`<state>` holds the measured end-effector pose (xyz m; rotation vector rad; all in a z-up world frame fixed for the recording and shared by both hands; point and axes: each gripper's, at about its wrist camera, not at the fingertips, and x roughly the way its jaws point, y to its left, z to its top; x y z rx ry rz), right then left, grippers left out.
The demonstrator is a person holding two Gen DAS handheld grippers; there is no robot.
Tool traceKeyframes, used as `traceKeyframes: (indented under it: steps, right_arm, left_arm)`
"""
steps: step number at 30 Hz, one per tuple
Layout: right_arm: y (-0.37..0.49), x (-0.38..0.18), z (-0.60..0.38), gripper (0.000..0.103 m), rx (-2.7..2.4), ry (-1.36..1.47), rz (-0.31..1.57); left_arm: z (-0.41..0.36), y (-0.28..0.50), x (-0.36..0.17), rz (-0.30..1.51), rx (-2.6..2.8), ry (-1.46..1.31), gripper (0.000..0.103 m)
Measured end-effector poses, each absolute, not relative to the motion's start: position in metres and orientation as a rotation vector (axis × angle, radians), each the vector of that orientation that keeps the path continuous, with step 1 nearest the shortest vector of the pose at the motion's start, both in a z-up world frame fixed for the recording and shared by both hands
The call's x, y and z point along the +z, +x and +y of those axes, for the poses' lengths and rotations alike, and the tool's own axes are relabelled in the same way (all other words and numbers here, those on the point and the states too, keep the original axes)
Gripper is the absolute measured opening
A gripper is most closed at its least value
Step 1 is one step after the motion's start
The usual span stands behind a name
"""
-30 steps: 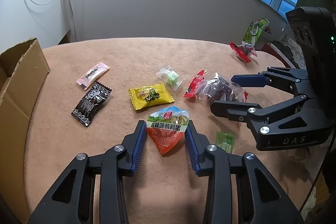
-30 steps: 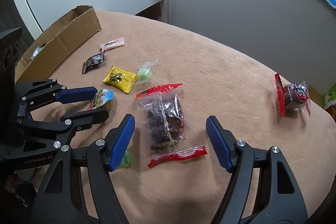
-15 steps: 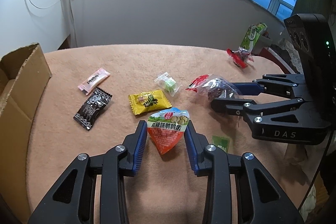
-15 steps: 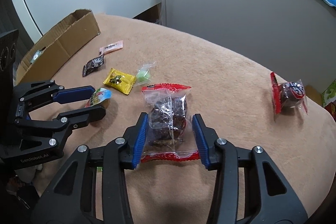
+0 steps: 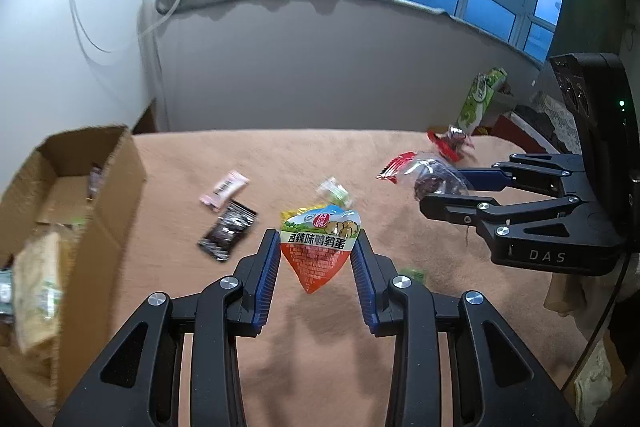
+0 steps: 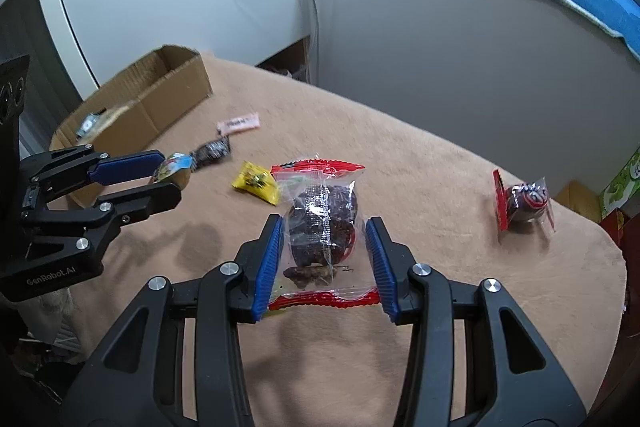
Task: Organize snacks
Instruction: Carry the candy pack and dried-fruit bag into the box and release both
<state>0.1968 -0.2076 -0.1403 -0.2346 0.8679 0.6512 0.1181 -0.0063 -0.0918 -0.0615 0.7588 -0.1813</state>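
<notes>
My left gripper (image 5: 316, 259) is shut on an orange triangular snack packet (image 5: 318, 247) and holds it above the tan tablecloth. My right gripper (image 6: 326, 251) is shut on a clear bag of dark dried fruit with red ends (image 6: 322, 227), also lifted; that bag shows in the left wrist view (image 5: 430, 177). A cardboard box (image 5: 76, 195) with several snacks inside stands at the left. A black packet (image 5: 228, 229), a pink packet (image 5: 224, 187), a yellow packet (image 6: 256, 181) and a small green candy (image 5: 336, 189) lie on the cloth.
A red-ended bag with a dark ball (image 6: 524, 201) lies far right on the table (image 6: 440, 307). A green snack bag (image 5: 478, 99) stands beyond the table's far right edge. A small green packet (image 5: 412, 273) lies by my left gripper's right finger. A grey wall runs behind.
Both grippers have risen off the cloth with their packets. The right gripper closed on the dried-fruit bag a second ago. The left view has swung so the box interior now shows.
</notes>
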Motion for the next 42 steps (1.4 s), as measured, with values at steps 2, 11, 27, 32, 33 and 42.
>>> traceKeyframes:
  steps: [2,11,27,32,33,42]
  right_arm:
    - [0.193,-0.133,-0.204,0.045,0.652,-0.231,0.853]
    - [0.180,-0.102,-0.171,0.045,0.694,-0.228,0.787]
    - [0.173,-0.085,-0.088,0.045,0.786,-0.239,0.751]
    - [0.178,-0.083,-0.066,0.045,0.807,-0.237,0.749]
    - [0.179,-0.082,-0.061,0.045,0.811,-0.238,0.749]
    - [0.189,-0.078,-0.016,0.045,0.841,-0.262,0.741]
  left_arm:
    - [0.000,0.112,-0.085,0.741,-0.174,-0.066,0.034]
    - [0.033,0.087,-0.062,0.684,-0.125,-0.069,0.034]
    - [0.110,0.062,-0.051,0.644,0.000,-0.111,0.034]
    - [0.133,0.059,-0.052,0.644,0.040,-0.115,0.034]
    - [0.136,0.059,-0.052,0.645,0.048,-0.116,0.034]
    - [0.174,0.057,-0.060,0.658,0.116,-0.138,0.034]
